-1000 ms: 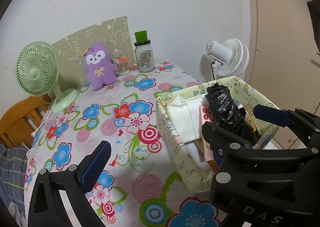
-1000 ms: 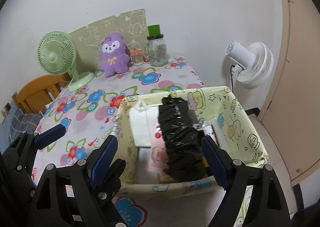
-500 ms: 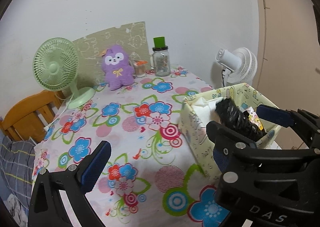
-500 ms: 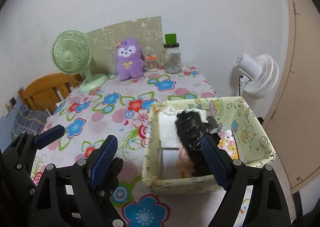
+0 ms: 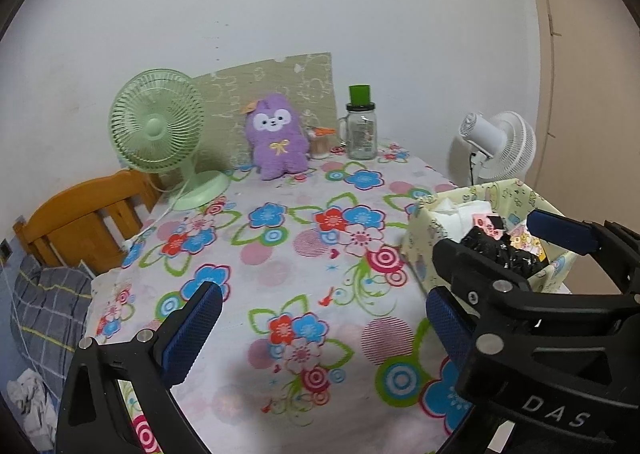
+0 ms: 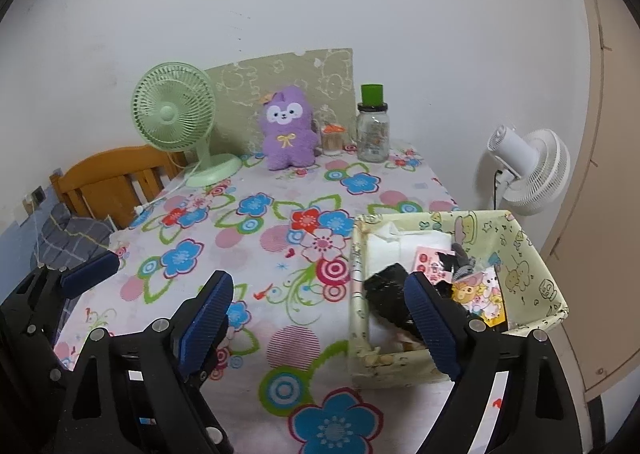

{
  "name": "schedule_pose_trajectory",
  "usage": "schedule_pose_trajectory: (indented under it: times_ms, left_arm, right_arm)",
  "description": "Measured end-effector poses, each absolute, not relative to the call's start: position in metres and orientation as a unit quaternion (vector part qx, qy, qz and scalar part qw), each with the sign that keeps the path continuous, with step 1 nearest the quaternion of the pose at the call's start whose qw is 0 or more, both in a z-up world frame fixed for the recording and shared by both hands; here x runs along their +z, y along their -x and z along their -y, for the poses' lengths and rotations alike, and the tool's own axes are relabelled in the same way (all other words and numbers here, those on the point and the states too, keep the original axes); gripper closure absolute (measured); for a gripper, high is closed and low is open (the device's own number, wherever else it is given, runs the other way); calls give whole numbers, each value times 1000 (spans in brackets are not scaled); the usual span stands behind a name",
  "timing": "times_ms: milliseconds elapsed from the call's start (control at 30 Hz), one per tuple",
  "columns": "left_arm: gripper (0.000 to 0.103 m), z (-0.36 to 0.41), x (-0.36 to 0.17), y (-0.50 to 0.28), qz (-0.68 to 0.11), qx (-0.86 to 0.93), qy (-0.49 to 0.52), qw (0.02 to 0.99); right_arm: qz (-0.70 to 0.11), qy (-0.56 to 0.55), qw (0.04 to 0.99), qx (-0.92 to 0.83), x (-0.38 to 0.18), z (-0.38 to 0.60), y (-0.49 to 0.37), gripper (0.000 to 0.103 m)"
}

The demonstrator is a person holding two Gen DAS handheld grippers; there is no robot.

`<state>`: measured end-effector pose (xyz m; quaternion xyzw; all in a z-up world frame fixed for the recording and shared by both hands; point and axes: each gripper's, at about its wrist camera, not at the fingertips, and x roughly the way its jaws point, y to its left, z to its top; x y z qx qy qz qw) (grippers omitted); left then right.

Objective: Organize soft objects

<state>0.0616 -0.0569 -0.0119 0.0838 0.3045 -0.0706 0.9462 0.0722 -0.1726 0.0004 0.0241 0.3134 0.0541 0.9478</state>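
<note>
Both grippers hang above the floral table, jaws wide apart and empty: left gripper (image 5: 316, 328), right gripper (image 6: 320, 318). The purple plush (image 6: 287, 128) sits upright at the far edge (against a green board), well apart from the yellow box (image 6: 532, 254).

Purple plush toy (image 6: 287, 130) sits upright at the table's far edge.

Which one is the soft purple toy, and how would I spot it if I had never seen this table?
Look to the far end of the flowered tablecloth, by the white wall. There, between the green desk fan and the glass jar with a green top, the purple plush toy sits upright against a pale patterned board. It is the only fuzzy thing there, with a white face and a yellow bow.
</note>
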Motion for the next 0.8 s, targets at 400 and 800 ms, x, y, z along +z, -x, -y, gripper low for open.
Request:
schedule_pose_trajectory:
  times_ms: [400, 800]
  left_arm:
    - [0, 23, 3, -48, -283, -35, -59, 957]
    - [0, -1, 13, -36, -267, -12, -37, 963]
  right_arm:
    - [-289, -14, 955, 60, 16, 151, -57, 9]
    - [-262, -14, 964, 54, 30, 147, -42, 7]
